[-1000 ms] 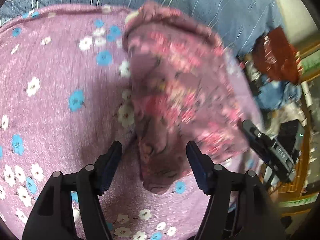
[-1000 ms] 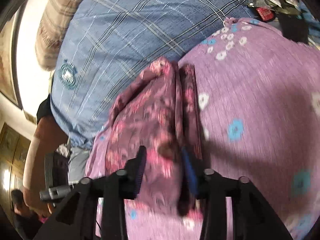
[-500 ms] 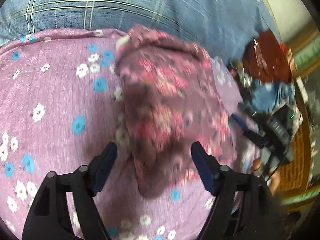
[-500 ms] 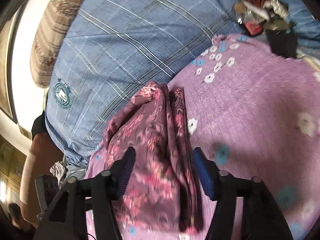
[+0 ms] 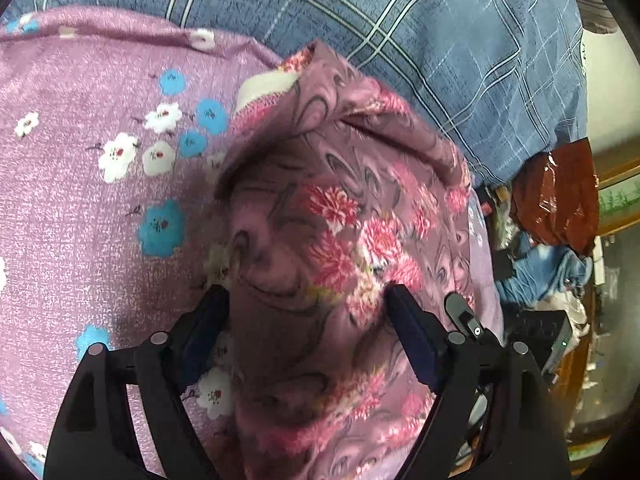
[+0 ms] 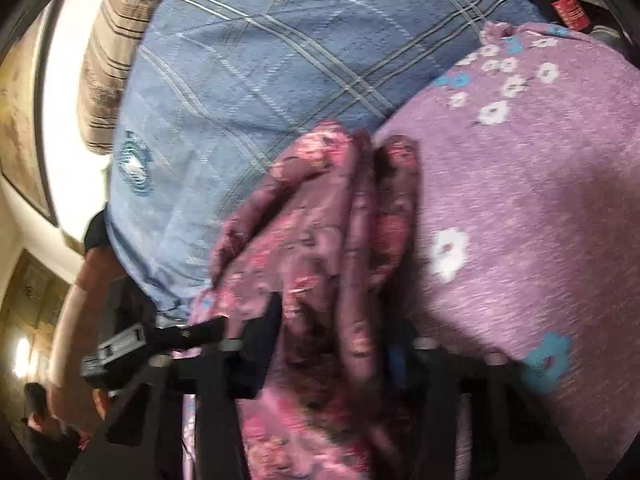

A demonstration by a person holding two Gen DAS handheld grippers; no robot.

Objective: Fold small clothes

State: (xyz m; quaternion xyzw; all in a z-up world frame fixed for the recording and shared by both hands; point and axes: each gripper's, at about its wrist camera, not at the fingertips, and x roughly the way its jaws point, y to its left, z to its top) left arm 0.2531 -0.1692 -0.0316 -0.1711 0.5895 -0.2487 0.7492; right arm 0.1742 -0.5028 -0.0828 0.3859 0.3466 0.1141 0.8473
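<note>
A small mauve garment with a pink flower print (image 5: 344, 240) lies bunched in folds on a purple flowered cloth (image 5: 80, 200). It also shows in the right wrist view (image 6: 320, 240). My left gripper (image 5: 308, 320) is open, its fingers either side of the garment's near end. My right gripper (image 6: 332, 340) is open too, astride the garment's other end, with cloth lying between the fingers. The right gripper's tip (image 5: 464, 316) shows in the left wrist view, and the left gripper's tip (image 6: 132, 340) in the right wrist view.
A blue plaid sheet (image 5: 440, 40) covers the bed beyond the purple cloth (image 6: 540, 200). A striped pillow (image 6: 116, 40) lies at the far left. A dark red bag (image 5: 556, 196) and blue clothes (image 5: 540, 272) lie in the clutter at the right.
My right gripper has opened and let go of the garment. Both grippers have moved in lower over the garment, which now fills the gaps between the fingers.
</note>
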